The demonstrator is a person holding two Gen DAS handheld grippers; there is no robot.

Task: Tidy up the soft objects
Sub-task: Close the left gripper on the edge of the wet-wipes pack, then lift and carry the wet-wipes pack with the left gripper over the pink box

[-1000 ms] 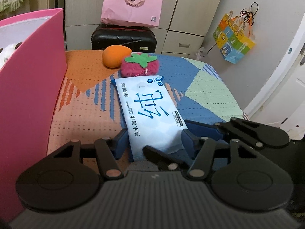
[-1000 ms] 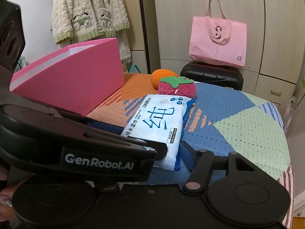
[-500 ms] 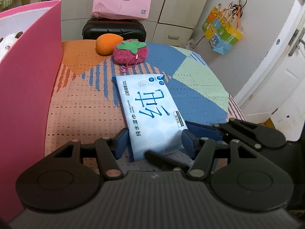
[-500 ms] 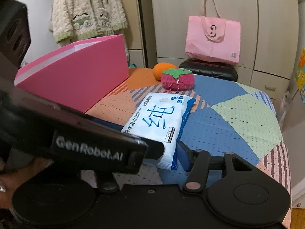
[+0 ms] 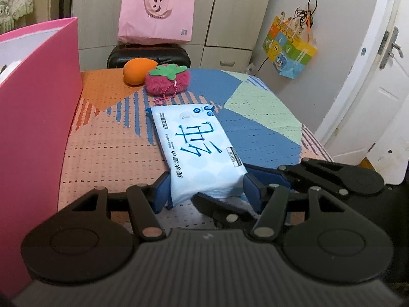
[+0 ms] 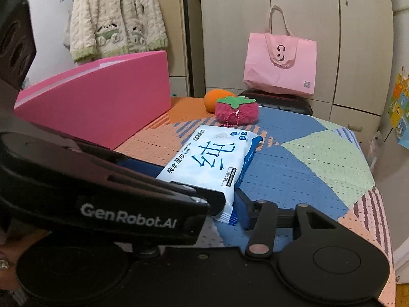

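Observation:
A pale blue wipes pack [image 5: 196,148] lies lengthwise on the patchwork cloth [image 5: 258,125]. My left gripper [image 5: 206,192] is shut on its near end, one blue pad on each long side. My right gripper [image 5: 221,184] comes in from the right. Its jaws are closing on the pack's near right corner, which sits between them. In the right wrist view its right finger [image 6: 241,204] touches the pack [image 6: 212,161]; the left gripper's body hides its other finger. Beyond the pack sit a strawberry plush [image 5: 167,81] and an orange soft toy [image 5: 136,73].
A tall pink box [image 5: 38,102] stands along the left side, its wall close to the left gripper. Behind the surface are a black suitcase [image 5: 148,55] with a pink bag [image 5: 156,18] on it. A white door [image 5: 370,102] stands to the right.
Both grippers have drawn back toward the near edge with the wipes pack between them. The pack's far end now lies well clear of the strawberry plush.

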